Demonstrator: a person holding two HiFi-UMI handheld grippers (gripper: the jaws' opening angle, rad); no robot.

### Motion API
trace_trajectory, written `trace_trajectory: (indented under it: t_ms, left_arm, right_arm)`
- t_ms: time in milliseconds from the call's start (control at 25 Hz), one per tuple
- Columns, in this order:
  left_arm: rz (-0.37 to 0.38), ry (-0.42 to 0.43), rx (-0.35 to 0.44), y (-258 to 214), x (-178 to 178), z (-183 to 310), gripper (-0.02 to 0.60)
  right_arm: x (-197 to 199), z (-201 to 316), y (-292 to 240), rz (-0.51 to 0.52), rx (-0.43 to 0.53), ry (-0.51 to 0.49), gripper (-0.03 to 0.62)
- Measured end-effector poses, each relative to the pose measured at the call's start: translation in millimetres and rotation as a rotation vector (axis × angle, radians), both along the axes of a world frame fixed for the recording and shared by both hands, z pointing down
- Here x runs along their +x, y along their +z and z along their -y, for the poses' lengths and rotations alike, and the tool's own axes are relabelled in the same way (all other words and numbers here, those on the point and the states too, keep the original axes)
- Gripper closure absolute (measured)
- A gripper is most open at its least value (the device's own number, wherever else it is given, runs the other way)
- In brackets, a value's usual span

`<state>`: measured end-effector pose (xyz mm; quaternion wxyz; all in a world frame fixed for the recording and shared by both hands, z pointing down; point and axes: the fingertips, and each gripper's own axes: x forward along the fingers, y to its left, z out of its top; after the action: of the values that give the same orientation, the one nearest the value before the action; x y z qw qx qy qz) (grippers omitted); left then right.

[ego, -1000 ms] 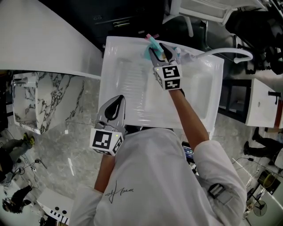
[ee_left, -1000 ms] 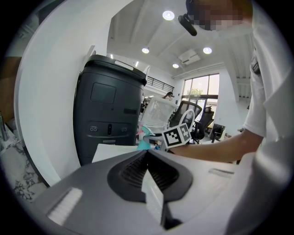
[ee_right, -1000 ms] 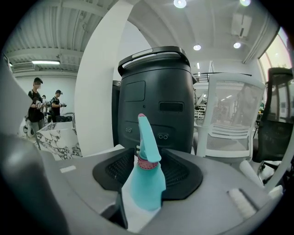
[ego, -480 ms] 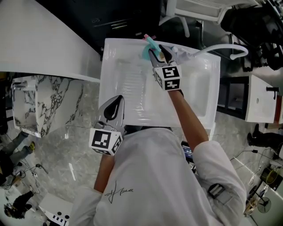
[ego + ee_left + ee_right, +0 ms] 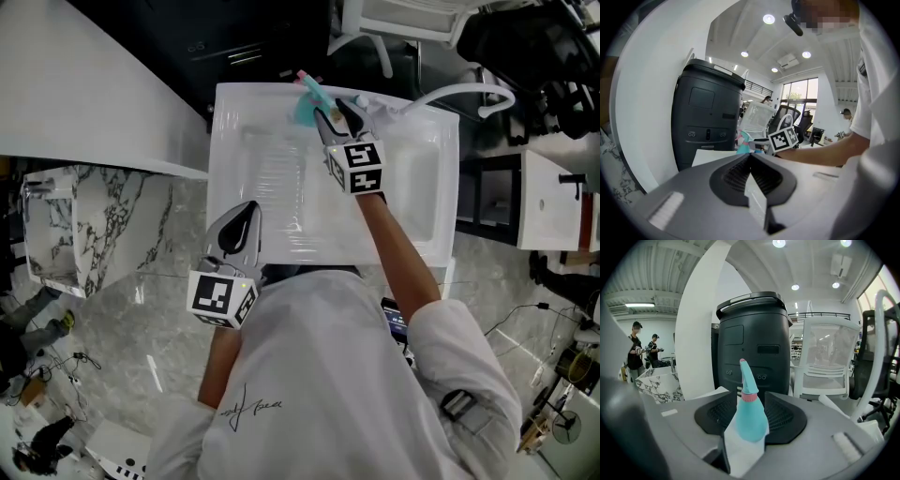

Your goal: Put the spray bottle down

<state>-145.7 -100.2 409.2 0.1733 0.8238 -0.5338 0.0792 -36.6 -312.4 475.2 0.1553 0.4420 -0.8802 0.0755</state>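
A teal spray bottle (image 5: 307, 105) with a pink collar and a pointed nozzle stands upright at the far edge of the white washbasin top (image 5: 230, 187). My right gripper (image 5: 335, 112) is shut on the spray bottle. In the right gripper view the spray bottle (image 5: 750, 420) fills the gap between the two black pads of the right gripper (image 5: 746, 404). I cannot tell whether its base touches the white surface. My left gripper (image 5: 246, 221) hovers over the near edge of the basin top, shut and empty. In the left gripper view the left gripper (image 5: 751, 158) points toward the spray bottle (image 5: 742, 143).
A white curved faucet (image 5: 473, 94) arches over the basin's right side. A dark bin (image 5: 751, 341) and a white chair (image 5: 825, 364) stand beyond the far edge. A marble block (image 5: 66, 225) and a curved white counter (image 5: 84, 94) lie to the left. Two people (image 5: 635, 350) stand far off.
The head view has drifted a little. The right gripper still holds the bottle at the same spot on the basin's far edge. The left gripper has not moved.
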Motion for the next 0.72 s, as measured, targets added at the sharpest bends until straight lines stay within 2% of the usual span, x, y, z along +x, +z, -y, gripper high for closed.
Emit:
trace_trajectory:
  t_ms: [280, 520, 720]
  left_arm:
    - [-0.002, 0.012, 0.010, -1, 0, -6, 0.577]
    - [-0.011, 0.017, 0.011, -1, 0, -10, 0.577]
    - [-0.018, 0.028, 0.015, -4, 1, -10, 0.577]
  right_arm:
    - [7, -11, -2, 0.000, 0.000, 0.017, 0.441]
    - [10, -19, -9, 0.050, -0.011, 0.028, 0.441]
    - [15, -25, -15, 0.053, -0.004, 0.043, 0.441]
